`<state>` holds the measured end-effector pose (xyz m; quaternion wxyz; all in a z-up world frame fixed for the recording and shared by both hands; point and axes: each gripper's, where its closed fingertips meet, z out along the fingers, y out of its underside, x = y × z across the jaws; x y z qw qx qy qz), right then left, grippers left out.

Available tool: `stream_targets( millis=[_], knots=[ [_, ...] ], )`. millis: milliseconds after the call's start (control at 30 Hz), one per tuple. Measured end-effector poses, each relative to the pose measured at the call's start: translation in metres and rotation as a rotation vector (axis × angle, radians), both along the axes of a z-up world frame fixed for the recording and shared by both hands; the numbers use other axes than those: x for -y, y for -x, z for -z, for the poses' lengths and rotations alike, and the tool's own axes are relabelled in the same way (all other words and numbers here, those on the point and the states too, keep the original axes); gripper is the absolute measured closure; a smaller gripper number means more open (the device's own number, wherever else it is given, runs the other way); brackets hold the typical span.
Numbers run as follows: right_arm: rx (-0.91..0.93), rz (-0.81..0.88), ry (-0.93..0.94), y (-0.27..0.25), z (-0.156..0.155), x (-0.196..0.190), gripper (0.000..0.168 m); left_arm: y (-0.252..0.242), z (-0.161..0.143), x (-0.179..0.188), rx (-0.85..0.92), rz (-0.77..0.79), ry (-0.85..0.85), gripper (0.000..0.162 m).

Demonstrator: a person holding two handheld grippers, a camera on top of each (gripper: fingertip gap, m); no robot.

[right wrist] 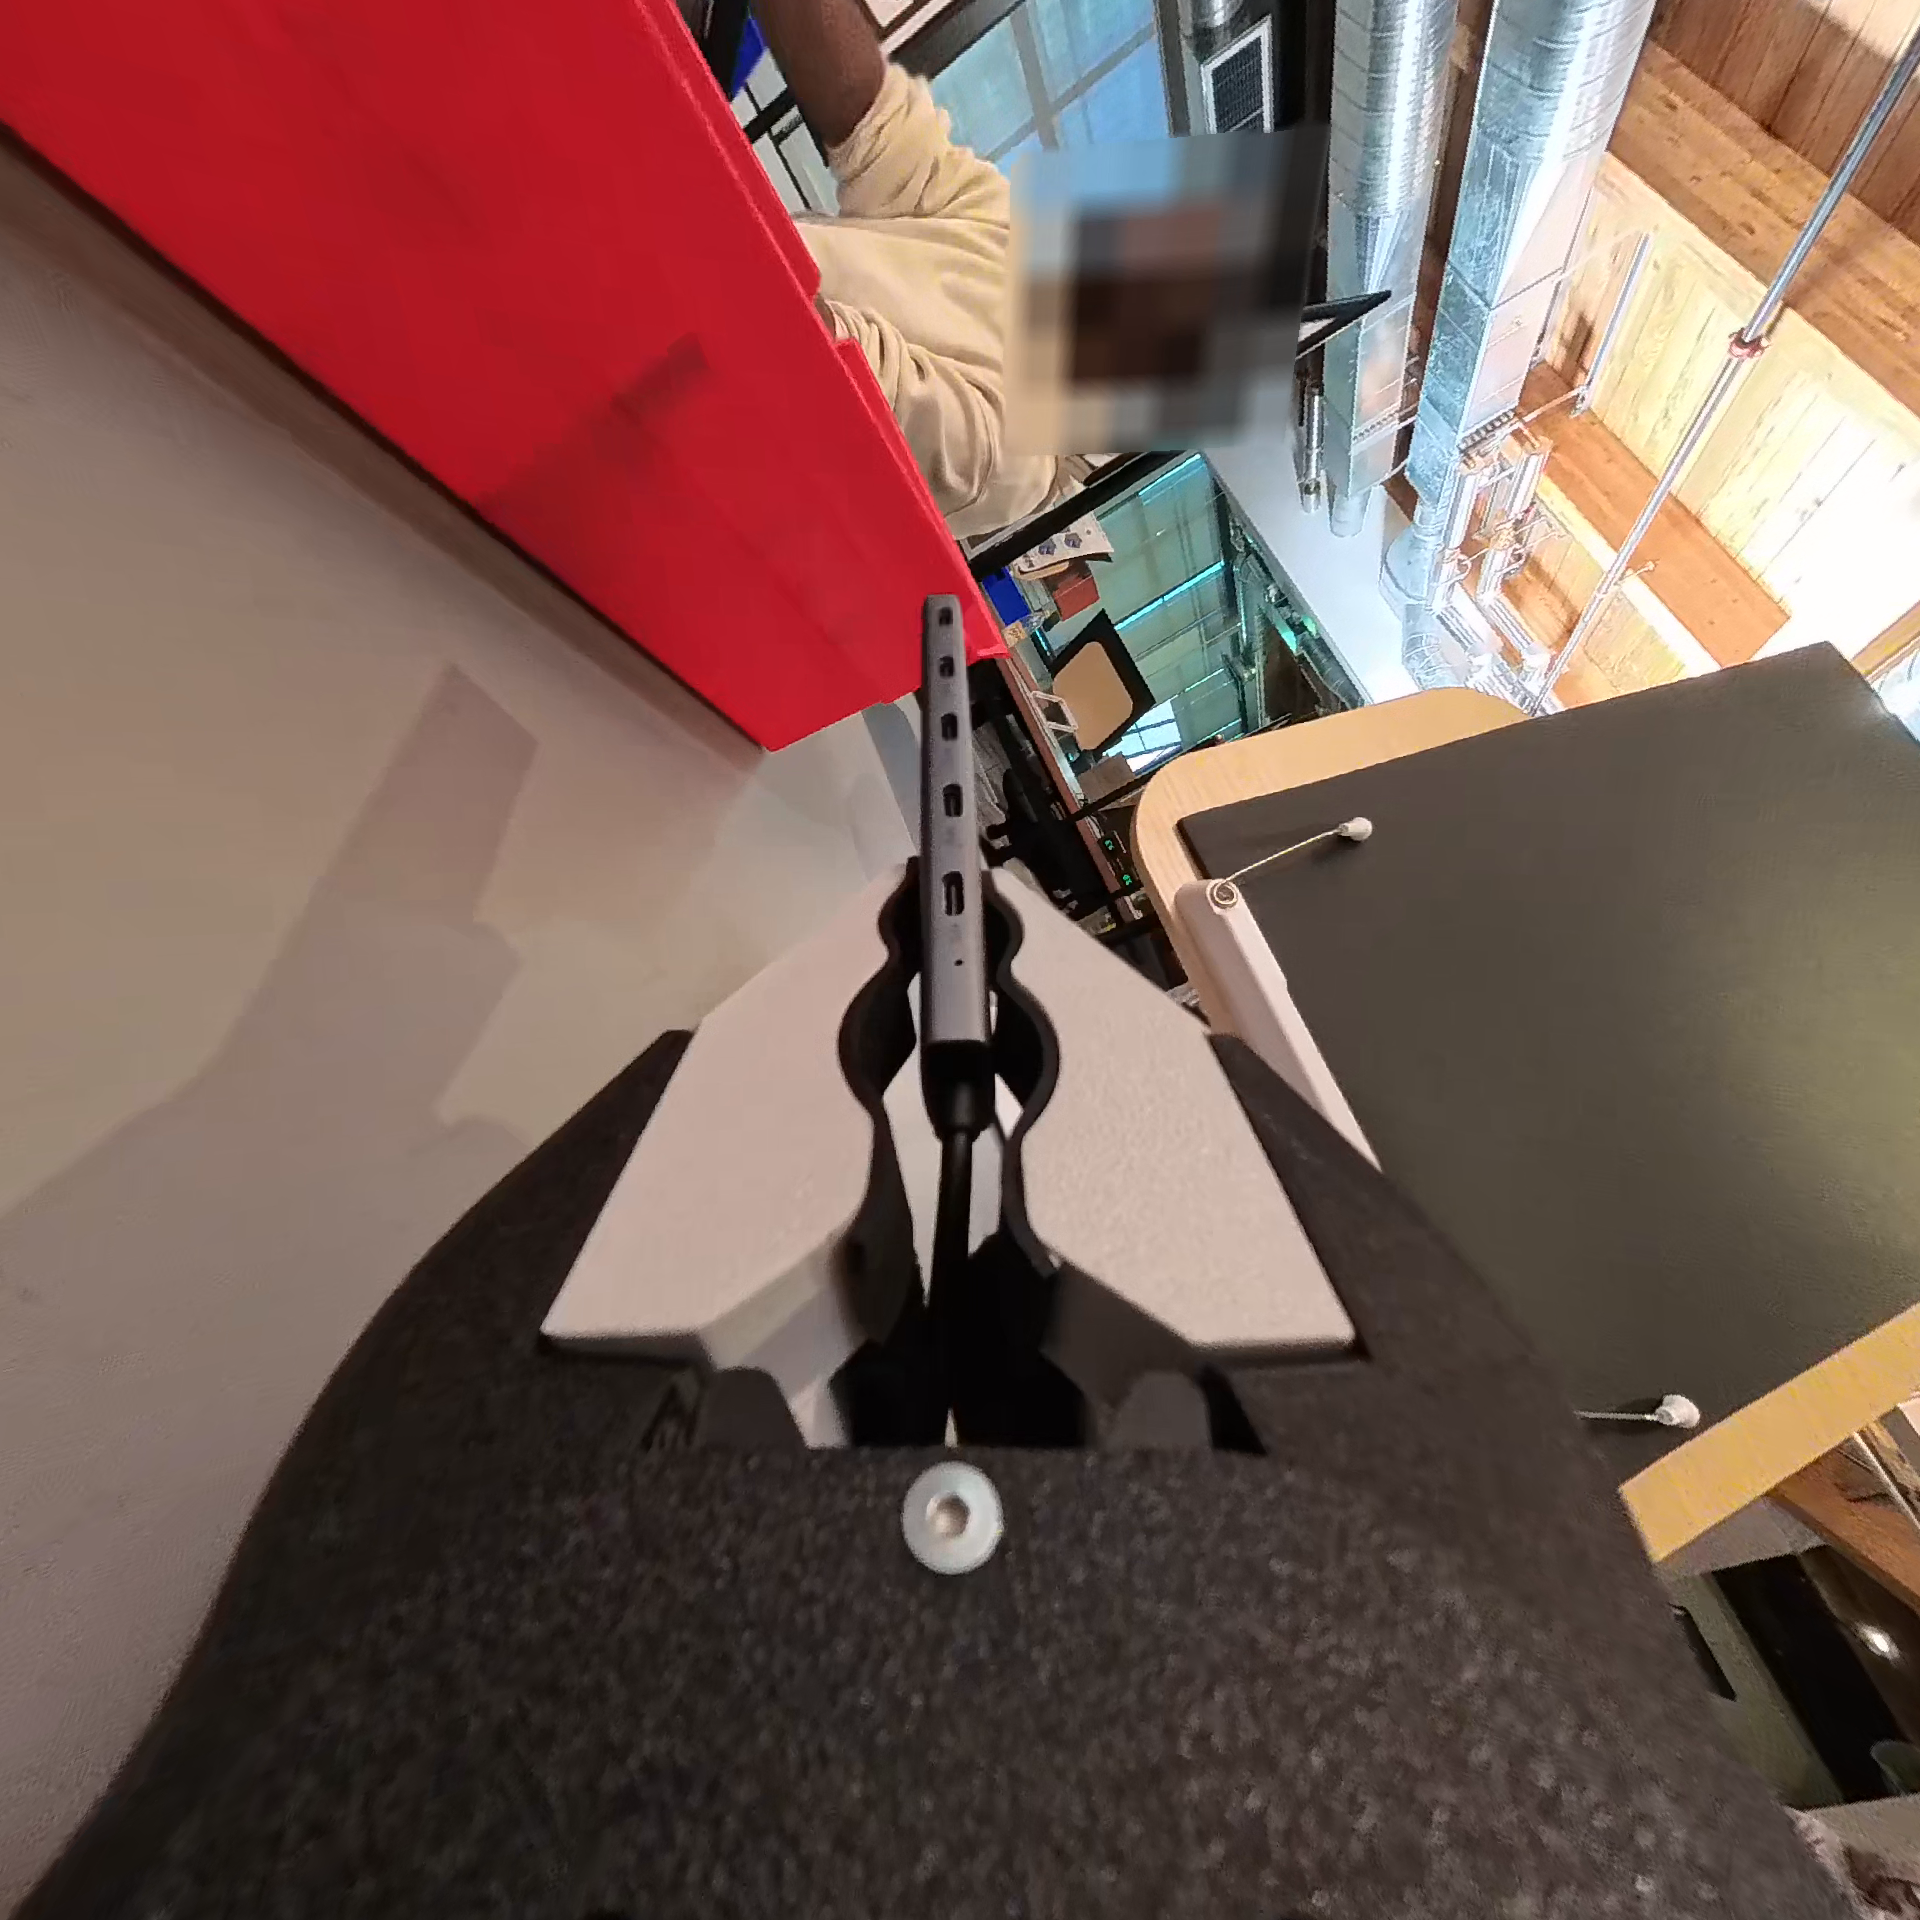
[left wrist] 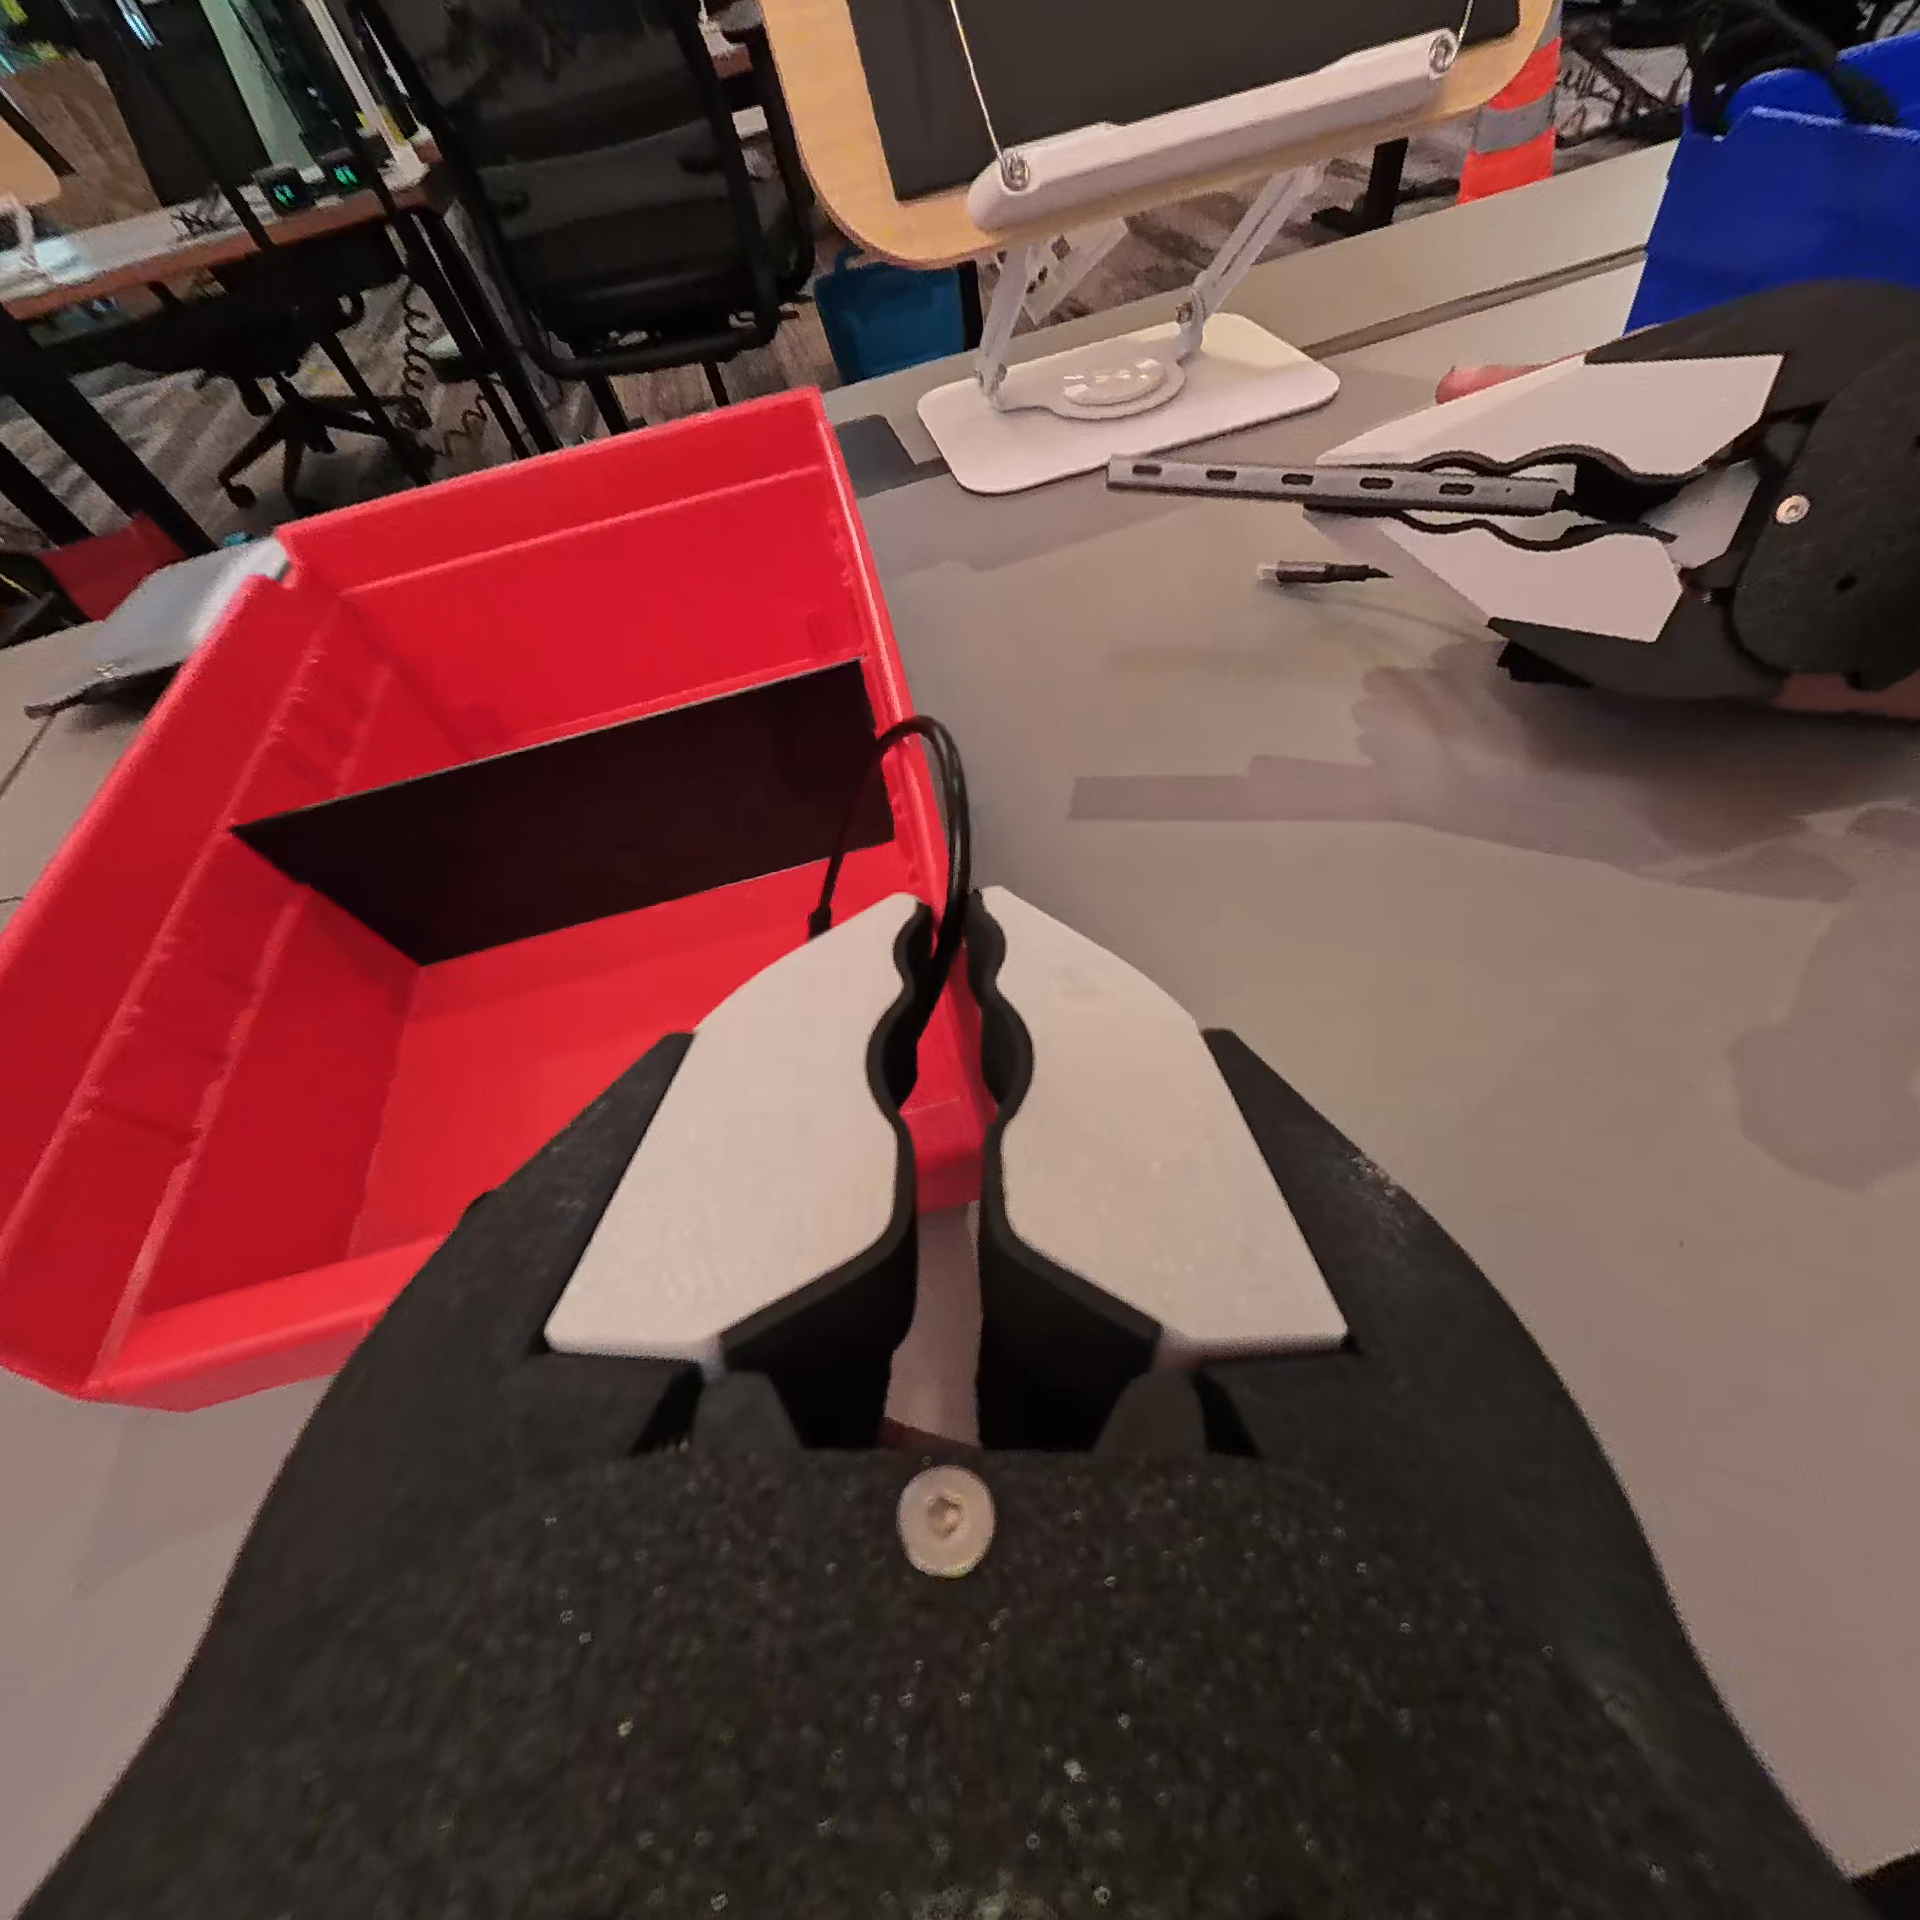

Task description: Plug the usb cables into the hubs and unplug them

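My left gripper (left wrist: 948,914) is shut on a thin black cable (left wrist: 940,790), which loops up over the right wall of a red bin (left wrist: 582,582) with a black divider (left wrist: 582,810). My right gripper (right wrist: 951,904) is turned on its side and shut on a slim grey hub with several ports (right wrist: 948,790); the hub's short black cable runs back between the fingers. In the left wrist view the right gripper (left wrist: 1340,497) shows at the far right just above the grey table (left wrist: 1351,1039), with the hub (left wrist: 1320,480) sticking out to the left.
A white stand (left wrist: 1122,405) holding a wood-framed dark panel (right wrist: 1558,1018) stands at the table's back. A small dark plug (left wrist: 1320,570) lies under the right gripper. A blue bag (left wrist: 1797,208) is at the far right. A person in a cream sleeve (right wrist: 914,291) is behind the bin. One gripper's finger ends stand about 20 centimetres off the other's.
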<state>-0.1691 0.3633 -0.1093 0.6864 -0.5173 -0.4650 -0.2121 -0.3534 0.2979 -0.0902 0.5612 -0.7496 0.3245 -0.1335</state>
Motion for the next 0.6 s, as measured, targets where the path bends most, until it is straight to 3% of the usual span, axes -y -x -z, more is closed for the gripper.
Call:
stream_targets(
  millis=[167, 267, 333, 400, 467, 600],
  knots=[
    [-0.016, 0.005, -0.009, -0.002, -0.003, -0.001, 0.163, -0.001, -0.032, 0.005, 0.044, -0.007, -0.170, 0.159],
    [-0.023, 0.008, -0.017, -0.003, -0.006, -0.001, 0.163, -0.013, -0.069, 0.024, 0.125, 0.048, -0.297, 0.159],
    [-0.045, 0.011, -0.031, -0.005, -0.010, -0.001, 0.163, -0.031, -0.097, 0.055, 0.168, 0.166, -0.416, 0.159],
    [-0.084, 0.013, -0.039, -0.009, -0.016, 0.000, 0.163, -0.061, -0.104, 0.102, 0.158, 0.383, -0.503, 0.159],
    [-0.136, 0.016, -0.043, -0.015, -0.023, 0.000, 0.163, -0.090, -0.073, 0.143, 0.040, 0.606, -0.484, 0.160],
    [-0.210, 0.032, -0.021, -0.025, -0.027, -0.003, 0.162, -0.102, 0.044, 0.169, -0.307, 0.855, -0.267, 0.159]
  ],
)
